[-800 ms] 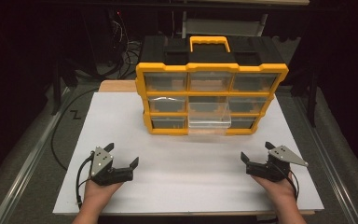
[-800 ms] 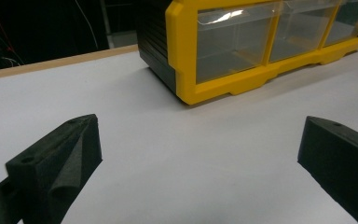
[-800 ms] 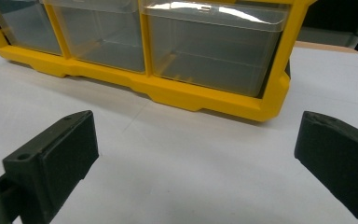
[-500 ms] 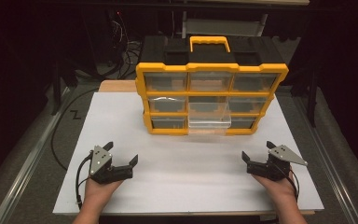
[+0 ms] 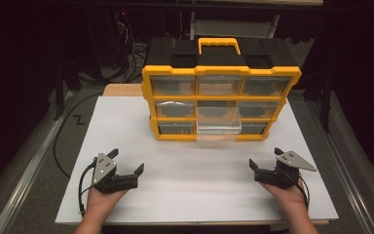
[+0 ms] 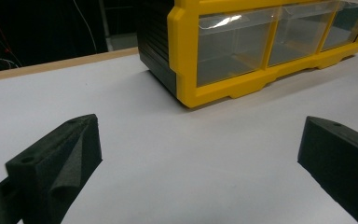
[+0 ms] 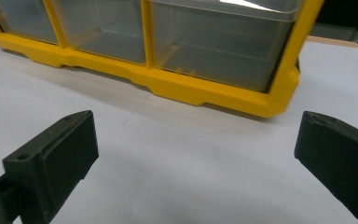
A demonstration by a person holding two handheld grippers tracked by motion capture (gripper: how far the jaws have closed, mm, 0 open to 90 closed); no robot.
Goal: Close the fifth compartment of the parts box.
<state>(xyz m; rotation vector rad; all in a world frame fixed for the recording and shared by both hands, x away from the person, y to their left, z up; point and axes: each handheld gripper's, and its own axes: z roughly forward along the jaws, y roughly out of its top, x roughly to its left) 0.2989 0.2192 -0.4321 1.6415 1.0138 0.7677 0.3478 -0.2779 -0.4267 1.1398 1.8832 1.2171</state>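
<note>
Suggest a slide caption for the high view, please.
Two open grippers rest before a yellow drawer organizer, one clear drawer pulled out.

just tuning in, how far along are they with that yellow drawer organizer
Barely started. Done: one clear drawer in the middle column of the organizer already sticks out; the others sit flush. In hand: nothing; the left gripper and right gripper rest open on the white board, apart from the organizer. Left: reaching the drawers.

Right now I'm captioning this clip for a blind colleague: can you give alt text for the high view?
A yellow and black drawer organizer stands on a white tabletop, its middle drawer in the bottom row pulled out. Nearer the camera, two hands rest on the table, the left claw and right claw both open and empty.
</note>
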